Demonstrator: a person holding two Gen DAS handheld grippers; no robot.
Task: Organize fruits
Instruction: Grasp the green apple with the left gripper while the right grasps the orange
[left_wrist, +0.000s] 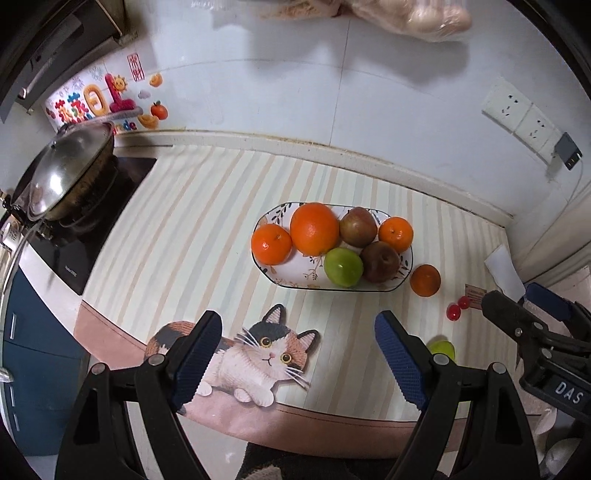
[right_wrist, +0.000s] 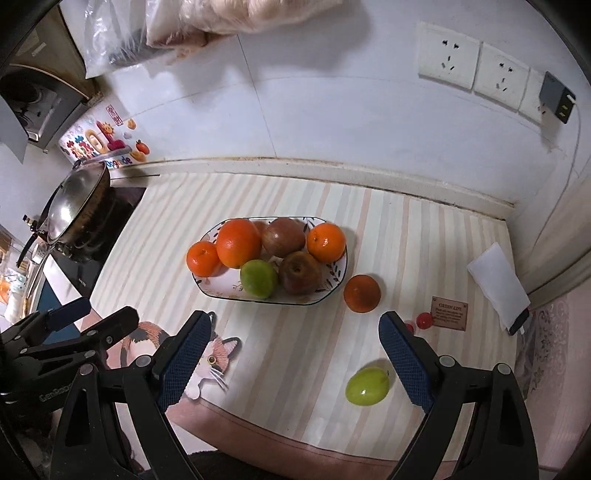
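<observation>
Fruits (left_wrist: 314, 229) are lying heaped on the oval plate (left_wrist: 280, 277) mid-mat; one orange (right_wrist: 362, 293) and a green fruit (right_wrist: 367, 386) are sitting loose beside it; left gripper (left_wrist: 299, 358) and right gripper (right_wrist: 295, 360) are both hovering above, tilted steeply downward, jaws spread, gripping nothing.

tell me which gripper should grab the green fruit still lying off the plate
Right, probably. The green fruit lies just inside the open right gripper, near its right finger; in the left gripper's view it sits outside the fingers, partly hidden.
</observation>
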